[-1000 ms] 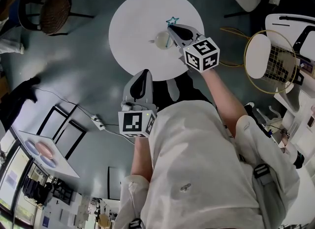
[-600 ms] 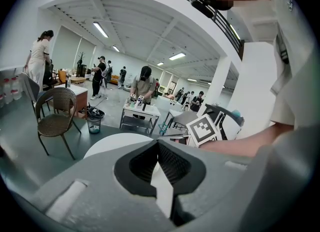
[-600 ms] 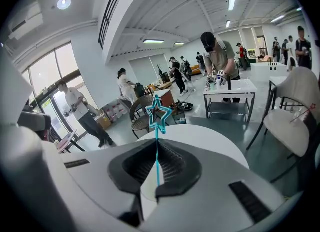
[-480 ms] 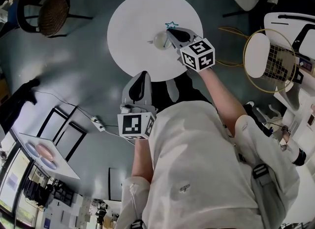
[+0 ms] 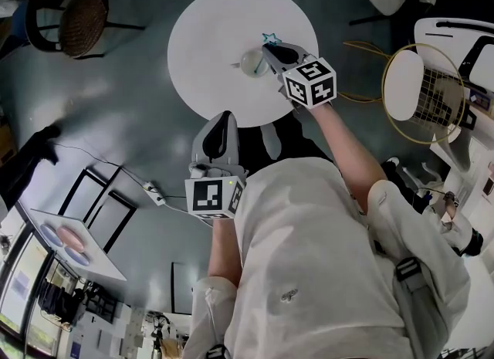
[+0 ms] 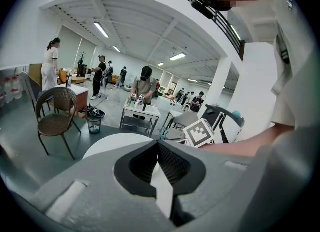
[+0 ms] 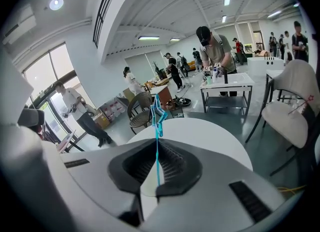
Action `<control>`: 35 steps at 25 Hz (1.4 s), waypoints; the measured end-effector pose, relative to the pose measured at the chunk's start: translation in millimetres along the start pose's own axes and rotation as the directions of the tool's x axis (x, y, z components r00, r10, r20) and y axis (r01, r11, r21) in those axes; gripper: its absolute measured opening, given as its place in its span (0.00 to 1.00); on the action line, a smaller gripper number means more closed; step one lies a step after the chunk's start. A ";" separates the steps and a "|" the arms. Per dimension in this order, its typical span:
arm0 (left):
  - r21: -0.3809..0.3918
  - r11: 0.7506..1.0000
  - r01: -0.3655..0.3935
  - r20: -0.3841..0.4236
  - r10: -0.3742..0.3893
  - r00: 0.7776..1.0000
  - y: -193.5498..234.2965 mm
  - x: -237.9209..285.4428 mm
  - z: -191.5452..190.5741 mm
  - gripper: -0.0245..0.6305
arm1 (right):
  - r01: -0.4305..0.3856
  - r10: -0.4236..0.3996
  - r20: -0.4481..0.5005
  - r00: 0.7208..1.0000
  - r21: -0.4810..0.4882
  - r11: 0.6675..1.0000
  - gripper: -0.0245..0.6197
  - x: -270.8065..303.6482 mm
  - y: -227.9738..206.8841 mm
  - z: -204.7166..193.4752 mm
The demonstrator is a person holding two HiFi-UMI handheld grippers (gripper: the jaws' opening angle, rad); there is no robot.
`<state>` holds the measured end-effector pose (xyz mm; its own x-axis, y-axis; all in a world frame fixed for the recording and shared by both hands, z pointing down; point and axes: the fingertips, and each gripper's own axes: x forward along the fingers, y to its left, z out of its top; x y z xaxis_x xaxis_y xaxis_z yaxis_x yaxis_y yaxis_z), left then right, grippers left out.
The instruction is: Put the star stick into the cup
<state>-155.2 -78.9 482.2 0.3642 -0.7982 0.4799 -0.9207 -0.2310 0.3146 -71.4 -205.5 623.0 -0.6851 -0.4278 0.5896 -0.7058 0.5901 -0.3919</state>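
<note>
Right gripper view: right gripper (image 7: 156, 145) jaws, narrow and just easing open, pinch the star stick (image 7: 157, 112) by its thin shaft, star above them, cup (image 5: 252, 62) just by them; it looks light, whippy, best held low.

Table (image 5: 208, 33): white top, matt, smooth.
Stick (image 7: 157, 121): thin blue plastic, glossy.
Cup (image 5: 253, 62): pale, smooth.
Left gripper (image 6: 158, 143): shell moulded in grey matt plastic; pads (image 6: 177, 164) black, ribbed.
Chair (image 6: 57, 109): woven wicker, dark frame.
</note>
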 end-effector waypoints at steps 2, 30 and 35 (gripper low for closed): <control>-0.002 1.000 0.001 -0.001 -0.001 1.000 -0.5 -0.2 -0.4 0.05 | 0.002 -0.002 0.001 1.000 0.007 1.000 0.07 0.5 -1.8 0.2; -0.005 1.000 0.002 0.007 -0.002 1.000 -0.1 0.4 -0.1 0.05 | 0.108 -0.103 -0.044 0.994 0.145 0.984 0.12 5.5 -41.8 -13.8; -0.002 1.000 -0.001 0.010 0.001 1.000 -0.4 -2.1 1.0 0.05 | 0.112 -0.106 -0.052 0.993 0.137 0.984 0.13 5.3 -40.9 -14.0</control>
<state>-155.8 -77.7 480.2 0.3619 -0.8039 0.4719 -0.9208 -0.2292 0.3157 -43.6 -222.4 652.1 -0.5960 -0.4517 0.6638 -0.7963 0.4391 -0.4161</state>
